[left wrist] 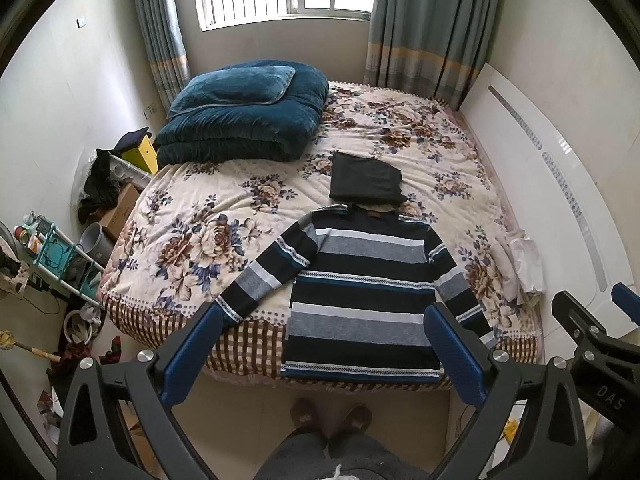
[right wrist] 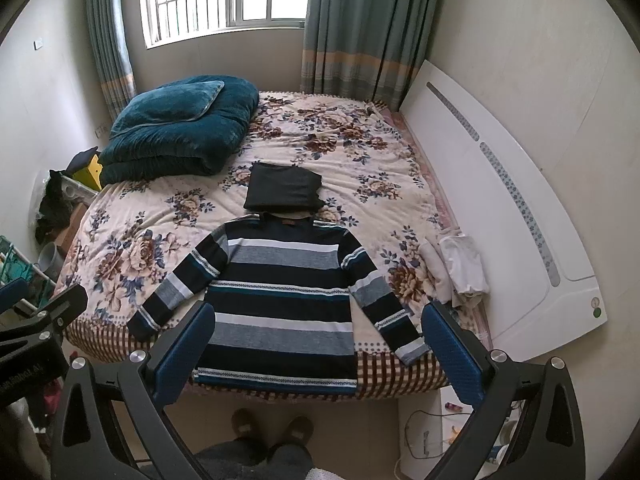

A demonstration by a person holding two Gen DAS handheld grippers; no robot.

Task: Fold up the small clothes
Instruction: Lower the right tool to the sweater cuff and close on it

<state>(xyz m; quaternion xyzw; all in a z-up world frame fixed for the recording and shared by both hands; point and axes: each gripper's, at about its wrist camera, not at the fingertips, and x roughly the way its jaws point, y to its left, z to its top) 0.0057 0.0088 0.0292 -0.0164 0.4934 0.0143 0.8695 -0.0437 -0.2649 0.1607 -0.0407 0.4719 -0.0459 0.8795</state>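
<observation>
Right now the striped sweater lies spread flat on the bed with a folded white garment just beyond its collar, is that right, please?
Not quite: the folded garment beyond the collar of the striped sweater is dark, nearly black, not white, as the right wrist view shows. The sweater does lie spread flat on the bed.

One striped sweater lies spread flat at the near edge of the bed. One dark folded garment sits just beyond its collar. At the right side there are pale folded cloths (two pieces, as far as I can tell). One teal pillow rests on one folded teal quilt at the far left. There are two grippers, the left gripper and the right gripper, both with jaws wide apart, and two slippers on the floor.
</observation>
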